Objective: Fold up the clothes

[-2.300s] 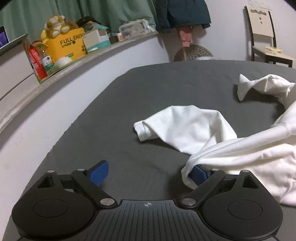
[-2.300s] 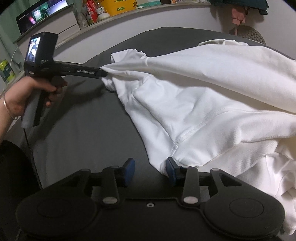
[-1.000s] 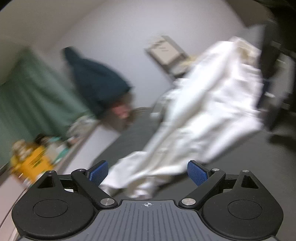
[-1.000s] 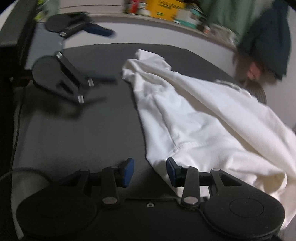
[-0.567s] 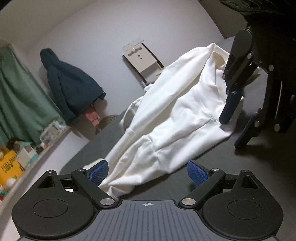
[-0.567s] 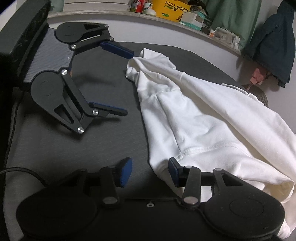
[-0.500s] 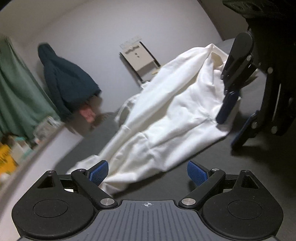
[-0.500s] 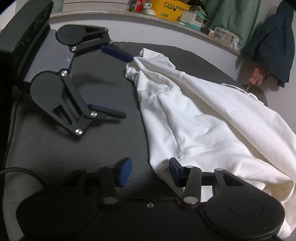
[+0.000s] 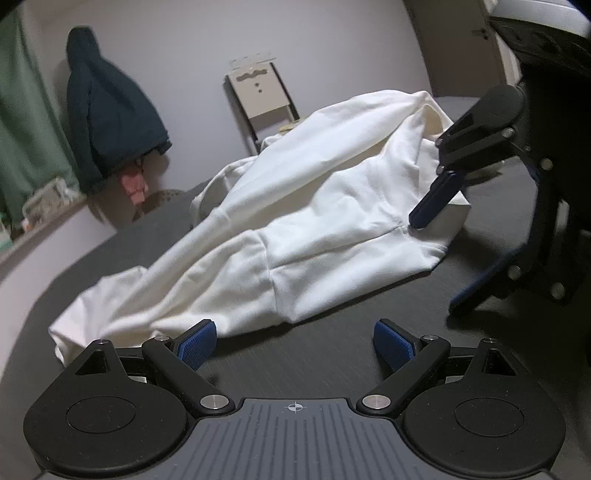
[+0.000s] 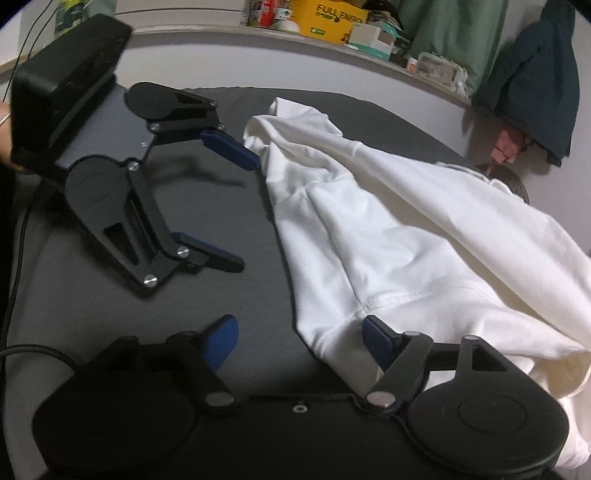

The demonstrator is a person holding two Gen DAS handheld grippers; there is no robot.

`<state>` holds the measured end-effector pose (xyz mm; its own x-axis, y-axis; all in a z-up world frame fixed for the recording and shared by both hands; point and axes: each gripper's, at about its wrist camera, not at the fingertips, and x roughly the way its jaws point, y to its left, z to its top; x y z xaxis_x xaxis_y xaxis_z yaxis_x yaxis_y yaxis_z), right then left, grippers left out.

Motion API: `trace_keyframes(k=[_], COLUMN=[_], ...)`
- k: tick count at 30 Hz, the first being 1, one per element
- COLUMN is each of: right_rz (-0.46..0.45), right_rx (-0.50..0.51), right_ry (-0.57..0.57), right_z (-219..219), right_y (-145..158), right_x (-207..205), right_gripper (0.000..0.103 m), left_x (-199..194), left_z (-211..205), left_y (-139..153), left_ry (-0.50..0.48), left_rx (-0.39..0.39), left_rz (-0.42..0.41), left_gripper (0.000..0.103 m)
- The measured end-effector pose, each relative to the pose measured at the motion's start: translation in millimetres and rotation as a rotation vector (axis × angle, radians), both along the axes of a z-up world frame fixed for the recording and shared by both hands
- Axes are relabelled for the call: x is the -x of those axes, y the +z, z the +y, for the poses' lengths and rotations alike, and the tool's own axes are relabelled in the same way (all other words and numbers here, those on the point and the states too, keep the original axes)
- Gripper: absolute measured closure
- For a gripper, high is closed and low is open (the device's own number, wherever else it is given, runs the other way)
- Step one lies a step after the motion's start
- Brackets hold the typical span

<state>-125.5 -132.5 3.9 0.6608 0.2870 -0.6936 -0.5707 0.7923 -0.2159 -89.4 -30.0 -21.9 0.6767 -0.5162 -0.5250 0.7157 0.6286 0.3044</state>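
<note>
Garment: a white sweatshirt [image 10: 388,236] is lying crumpled on the dark grey surface [image 10: 258,306], occupying its middle and right in the right wrist view.
Long axis: in that view the sweatshirt is running diagonally from a bunched end at the far left [image 10: 288,114] toward the near right, where it is piling up beside the right gripper.
Near edge: the hem edge is facing the bare dark strip on the left.
Open room: bare surface is showing left of the sweatshirt, between the two grippers; a pale wall is bounding the far side.
Left gripper [image 10: 231,206]: its fingers are standing wide apart, holding nothing; the upper blue finger [image 10: 229,149] is just beside the sweatshirt's far end, though contact cannot be told.
Right gripper [image 10: 299,341]: its fingers are spread wide, gripping nothing; the right finger [image 10: 376,338] is sitting against the hem corner.
Ledge [image 10: 369,55]: a yellow box [image 10: 328,20] is reading "FULL ENER", the rest hidden; smaller labels are unreadable.
Background: a dark jacket [image 9: 110,122] is hanging by a green curtain [image 9: 26,122]; a chair [image 9: 262,99] is standing behind the sweatshirt.
</note>
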Motion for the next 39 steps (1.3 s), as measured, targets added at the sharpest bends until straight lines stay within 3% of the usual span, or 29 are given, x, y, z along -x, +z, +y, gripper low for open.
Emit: trace_keyframes(k=[2, 8, 18, 23, 27, 29, 33, 35, 37, 39], right_rz=[-0.011, -0.071, -0.125, -0.158, -0.193, -0.158, -0.05, -0.086, -0.125, -0.13], right_rx=[0.009, 0.058, 0.189, 0.271, 0.341, 0.268, -0.057, -0.057, -0.034, 0.025], right_ry=[0.007, 0.043, 0.078, 0.117, 0.086, 0.072, -0.065, -0.097, -0.097, -0.043], right_z=[1.0, 4.0, 2.6, 7.6, 13.7, 9.1, -24.0, -31.4, -34.8, -28.4], right_y=[0.1, -0.1, 0.0, -4.9, -8.8, -0.6, 25.8, 25.7, 21.8, 12.6], right_x=[1.3, 7.9, 17.8, 21.5, 16.0, 13.3, -2.7, -10.6, -17.0, -18.3], right_gripper=[0.028, 0.031, 0.056, 0.063, 0.069, 0.069, 0.069, 0.069, 0.069, 0.069], left_x=[-2.1, 1.7, 30.8, 50.8, 50.7, 48.2, 41.8, 37.6, 31.9, 27.0], left_z=[-1.8, -3.1, -18.5, -30.4, -34.9, -34.4, -31.6, -31.5, -37.2, -43.9], left_y=[-2.5, -3.7, -0.7, -1.7, 0.9, 4.1, 20.7, 27.9, 26.9, 23.2], left_ry=[0.022, 0.036, -0.114, -0.228, -0.223, -0.197, -0.174, -0.19, -0.258, -0.348], left_rx=[0.001, -0.019, -0.152, -0.245, -0.267, -0.253, -0.205, -0.213, -0.289, -0.393], left_rz=[-0.007, -0.039, -0.236, -0.359, -0.392, -0.4, -0.418, -0.434, -0.458, -0.464], left_gripper=[0.0, 0.0, 0.0, 0.004, 0.005, 0.005, 0.005, 0.005, 0.009, 0.025])
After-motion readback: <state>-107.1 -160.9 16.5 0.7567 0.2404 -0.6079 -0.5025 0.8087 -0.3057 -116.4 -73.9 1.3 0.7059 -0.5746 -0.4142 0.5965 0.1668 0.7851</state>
